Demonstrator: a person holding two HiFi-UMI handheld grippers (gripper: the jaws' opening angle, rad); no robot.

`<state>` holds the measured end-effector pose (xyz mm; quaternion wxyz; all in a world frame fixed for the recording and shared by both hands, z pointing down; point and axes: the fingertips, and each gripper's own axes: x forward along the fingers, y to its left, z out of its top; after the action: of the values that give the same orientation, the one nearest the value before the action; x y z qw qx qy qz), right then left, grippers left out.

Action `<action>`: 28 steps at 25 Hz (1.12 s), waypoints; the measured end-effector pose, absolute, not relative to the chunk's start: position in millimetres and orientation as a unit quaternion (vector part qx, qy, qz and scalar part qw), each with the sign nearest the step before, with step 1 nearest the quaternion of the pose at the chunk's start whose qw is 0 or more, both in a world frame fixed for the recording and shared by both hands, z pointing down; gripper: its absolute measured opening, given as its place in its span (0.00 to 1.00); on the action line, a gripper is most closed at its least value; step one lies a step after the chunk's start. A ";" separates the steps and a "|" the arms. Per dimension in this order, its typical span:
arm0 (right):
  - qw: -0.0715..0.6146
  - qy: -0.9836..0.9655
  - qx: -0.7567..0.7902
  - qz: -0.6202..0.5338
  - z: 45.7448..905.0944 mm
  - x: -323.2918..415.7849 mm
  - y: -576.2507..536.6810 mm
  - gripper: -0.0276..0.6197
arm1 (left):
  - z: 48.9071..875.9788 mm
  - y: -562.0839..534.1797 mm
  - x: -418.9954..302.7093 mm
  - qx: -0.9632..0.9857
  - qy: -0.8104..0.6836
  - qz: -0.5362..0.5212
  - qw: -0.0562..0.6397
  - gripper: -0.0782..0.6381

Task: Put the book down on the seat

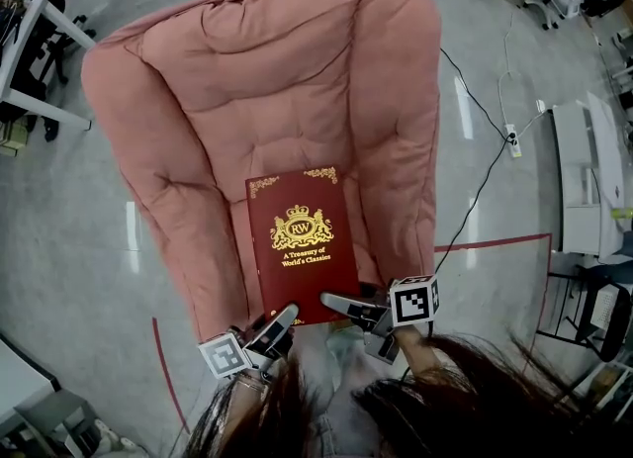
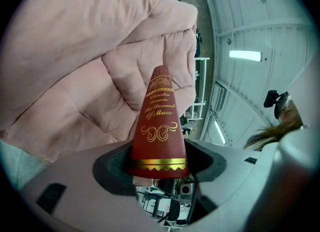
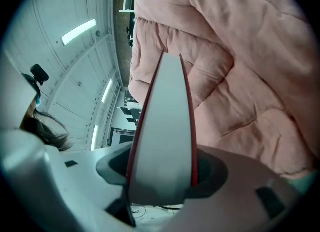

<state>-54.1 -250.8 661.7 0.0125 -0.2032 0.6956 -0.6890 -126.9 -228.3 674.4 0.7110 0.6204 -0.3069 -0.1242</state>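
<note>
A dark red book (image 1: 301, 244) with gold print lies flat over the seat of a pink padded chair (image 1: 277, 80), its near edge toward me. My left gripper (image 1: 278, 327) is shut on the book's near left corner, at the spine (image 2: 159, 126). The jaws press the gold-lettered spine from both sides. My right gripper (image 1: 348, 308) is shut on the near right corner, where the white page edge (image 3: 162, 141) fills the gap between its jaws. I cannot tell whether the book rests on the cushion or hangs just above it.
Grey floor surrounds the chair. A black cable (image 1: 485, 159) runs to a power strip (image 1: 512, 139) at the right. Red tape (image 1: 495, 243) marks the floor by the chair. Desks (image 1: 30, 60) stand at the left and shelving (image 1: 593, 189) at the right.
</note>
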 end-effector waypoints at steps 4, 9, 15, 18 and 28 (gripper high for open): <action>0.013 0.689 -0.208 -0.694 677.1 -51.9 -251.2 0.47 | 689.3 -229.8 -124.7 0.621 -0.302 -0.115 0.714 0.49; 0.015 0.677 -0.212 -0.705 704.4 -48.8 -247.6 0.47 | 715.2 -226.3 -122.2 0.611 -0.304 -0.104 0.724 0.49; 0.018 0.659 -0.217 -0.720 737.9 -47.6 -245.1 0.47 | 748.0 -222.8 -121.4 0.590 -0.308 -0.094 0.741 0.50; 0.022 0.654 -0.219 -0.724 751.1 -47.6 -244.9 0.47 | 760.0 -222.6 -121.1 0.581 -0.312 -0.094 0.746 0.50; 0.021 0.638 -0.229 -0.735 792.2 -47.9 -246.7 0.48 | 795.7 -224.2 -118.1 0.552 -0.313 -0.094 0.767 0.51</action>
<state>-47.9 -246.7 792.2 0.0213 -0.2293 0.6377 -0.7350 -118.1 -224.2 795.7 0.7672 0.5518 -0.3134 -0.0937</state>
